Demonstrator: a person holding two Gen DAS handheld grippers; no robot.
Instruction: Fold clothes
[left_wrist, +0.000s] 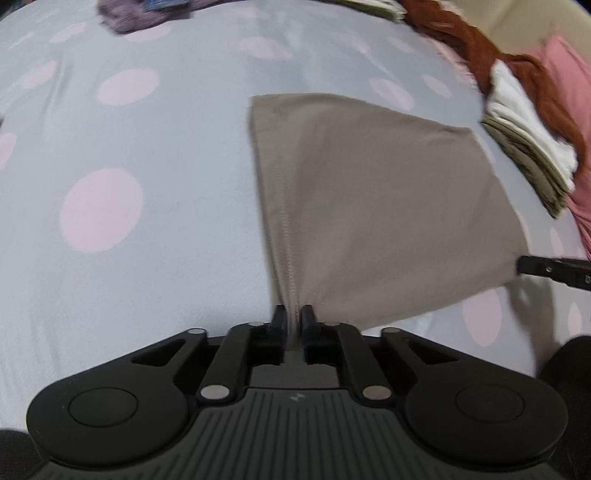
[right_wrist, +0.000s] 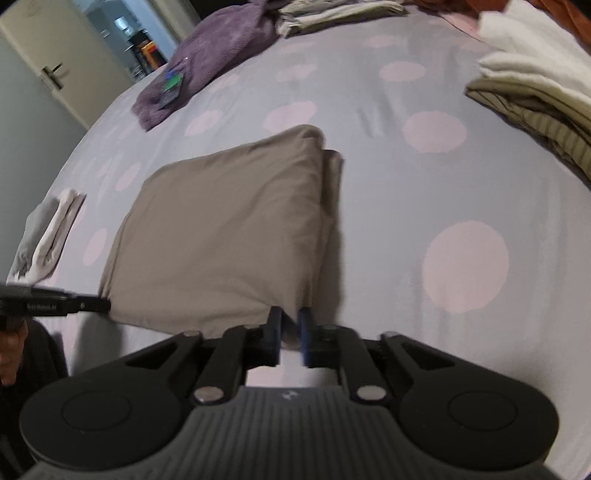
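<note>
Right wrist: dotted bedsheet (right_wrist: 443, 206), door (right_wrist: 44, 74) behind; both claws pinch taupe cloth (right_wrist: 221, 229).

Dim, soft indoor light; motion blur throughout, strong fisheye bending at edges.

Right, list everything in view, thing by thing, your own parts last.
taupe garment: one, grey-brown, folded, mid-bed, near corners in both grippers.
bedsheet: one, lilac-grey with pink dots, under everything.
purple towel: one, crumpled, far left.
folded stack: one, white over olive stripes, far right.
second folded pile: one, pale, far edge.
rust blanket: one, far right edge.
grey-white cloth: one, left edge.
door: one, pale, far left.
left gripper: black fingers shut on the garment.
right gripper: blue-padded fingers around a corner.
</note>
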